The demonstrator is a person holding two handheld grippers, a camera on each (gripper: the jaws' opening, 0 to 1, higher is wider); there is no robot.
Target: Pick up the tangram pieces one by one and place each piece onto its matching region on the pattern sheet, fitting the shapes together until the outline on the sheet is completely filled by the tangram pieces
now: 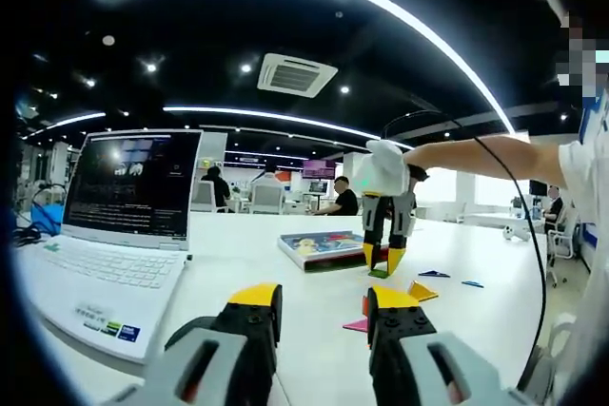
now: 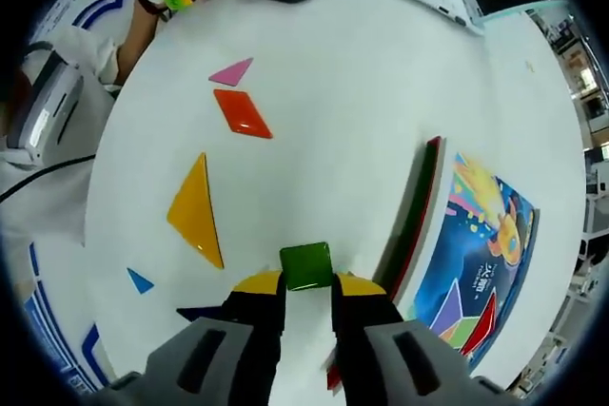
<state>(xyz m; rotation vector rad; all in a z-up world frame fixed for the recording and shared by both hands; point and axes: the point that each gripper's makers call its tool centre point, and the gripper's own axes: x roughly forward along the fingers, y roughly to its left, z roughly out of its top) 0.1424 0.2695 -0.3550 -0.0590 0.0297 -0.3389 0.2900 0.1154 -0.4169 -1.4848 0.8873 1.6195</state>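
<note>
Now the right tool (image 2: 306, 290) pinches the green square (image 2: 306, 265) beside the box's edge (image 2: 416, 206); left tool (image 1: 324, 303) gapes empty.

Gripper: right gripper (image 2: 306, 284) is closing its yellow-tipped jaws on the green square (image 2: 306, 265).
Table (image 2: 362, 92): yellow triangle (image 2: 197, 211), orange rhomboid (image 2: 242, 113), pink triangle (image 2: 232, 71) and blue triangle (image 2: 139, 280) are lying apart.
Right: box (image 2: 471, 254) is lying beside the square.

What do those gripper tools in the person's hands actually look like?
Each gripper, the left gripper and the right gripper, has two grey plastic jaws with black inner parts and yellow tips. A black cable runs from the right one. The person wears a white glove and a white short sleeve.
</note>
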